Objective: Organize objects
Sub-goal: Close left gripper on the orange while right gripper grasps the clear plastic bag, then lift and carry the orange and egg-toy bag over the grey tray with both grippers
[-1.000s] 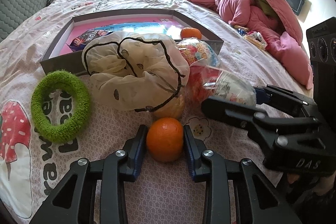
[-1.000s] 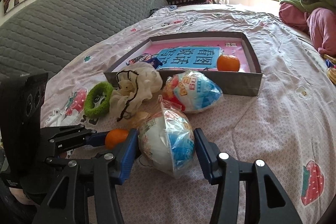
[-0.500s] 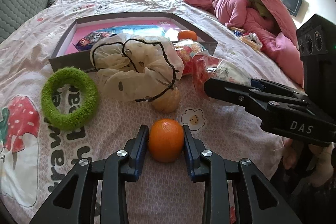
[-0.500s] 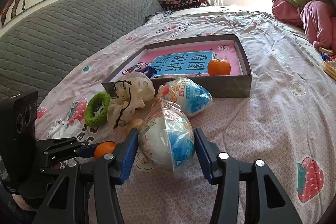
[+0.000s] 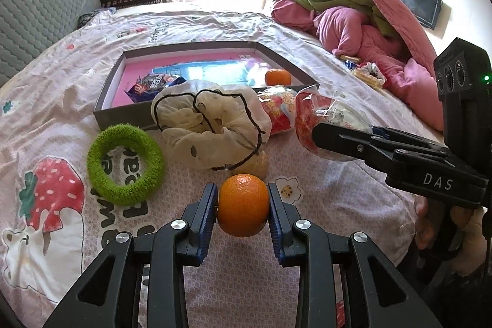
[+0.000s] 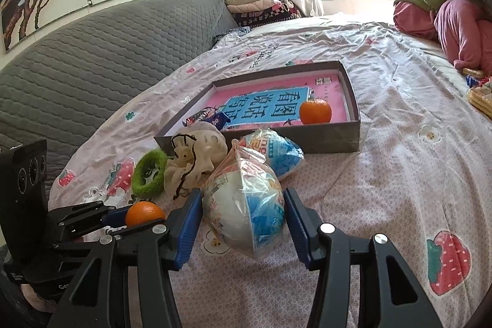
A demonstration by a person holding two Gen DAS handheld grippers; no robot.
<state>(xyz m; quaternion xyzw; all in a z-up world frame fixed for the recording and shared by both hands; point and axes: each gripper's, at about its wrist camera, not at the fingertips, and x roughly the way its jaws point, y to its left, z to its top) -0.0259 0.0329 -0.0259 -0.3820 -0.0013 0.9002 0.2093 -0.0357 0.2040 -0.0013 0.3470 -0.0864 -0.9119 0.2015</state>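
On the bed, near the grey box (image 6: 353,131) already holding one orange (image 6: 315,111), the left gripper (image 5: 243,206) clamps another orange (image 5: 243,205), the right gripper (image 6: 243,220) a wrapped toy egg (image 6: 243,214), with other items unsorted.

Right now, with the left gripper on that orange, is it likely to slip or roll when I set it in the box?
The orange looks firm, pinched at its widest between the left gripper pads, so probably secure. Being round, it may roll on the gray box floor once released.

- Box (image 5: 123,116) sits at frame centre on the bed (image 5: 338,205).
- Tangerine (image 5: 277,77) lies inside, right.
- Ring (image 5: 124,163) lies lower left of it.
- Cloth pouch (image 5: 212,125) lies before it.
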